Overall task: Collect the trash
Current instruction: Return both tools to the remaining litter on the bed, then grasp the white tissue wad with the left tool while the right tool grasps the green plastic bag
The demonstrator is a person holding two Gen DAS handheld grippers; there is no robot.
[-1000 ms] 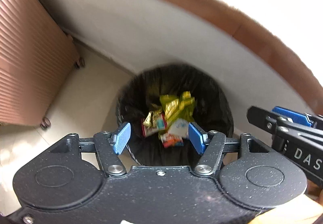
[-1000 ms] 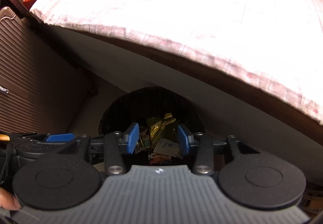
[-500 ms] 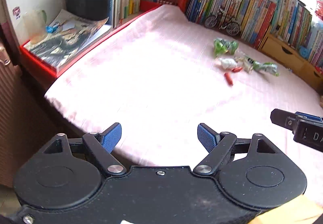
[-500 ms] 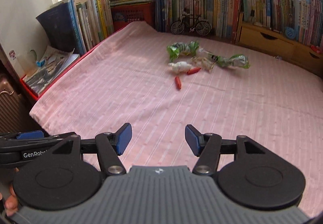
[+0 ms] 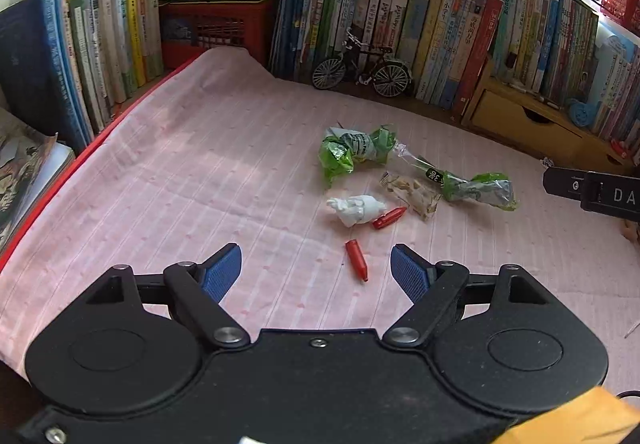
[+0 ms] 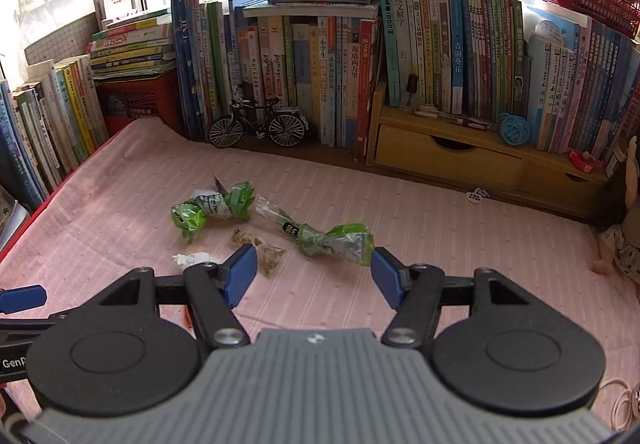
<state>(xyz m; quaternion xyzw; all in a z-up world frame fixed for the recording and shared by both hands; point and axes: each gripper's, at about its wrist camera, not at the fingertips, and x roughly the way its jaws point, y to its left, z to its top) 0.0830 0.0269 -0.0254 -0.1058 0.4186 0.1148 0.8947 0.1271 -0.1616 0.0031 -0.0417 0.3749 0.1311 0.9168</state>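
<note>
Trash lies on the pink cloth [image 5: 200, 171]: a crumpled green wrapper [image 5: 352, 149] [image 6: 212, 207], a long clear-and-green wrapper [image 5: 460, 181] [image 6: 320, 236], a clear snack bag [image 5: 412, 193] [image 6: 262, 250], a white tissue wad [image 5: 356, 207] [image 6: 192, 259] and two red sausage sticks [image 5: 357, 266] [image 5: 389, 218]. My left gripper [image 5: 316, 270] hangs open just short of the nearer red stick. My right gripper [image 6: 314, 276] is open too, close before the long wrapper. Both hold nothing.
Rows of books [image 6: 320, 75] line the back and left. A model bicycle [image 5: 362, 69] [image 6: 258, 125] and a yellow wooden drawer unit [image 6: 448, 151] stand at the cloth's far edge. A red crate [image 5: 216, 31] sits at the back left; a doll [image 6: 624, 240] lies at the right.
Both grippers swung up from over the black trash bin to face the cloth-covered surface, then moved closer to the trash pile. Both stayed open and empty.
</note>
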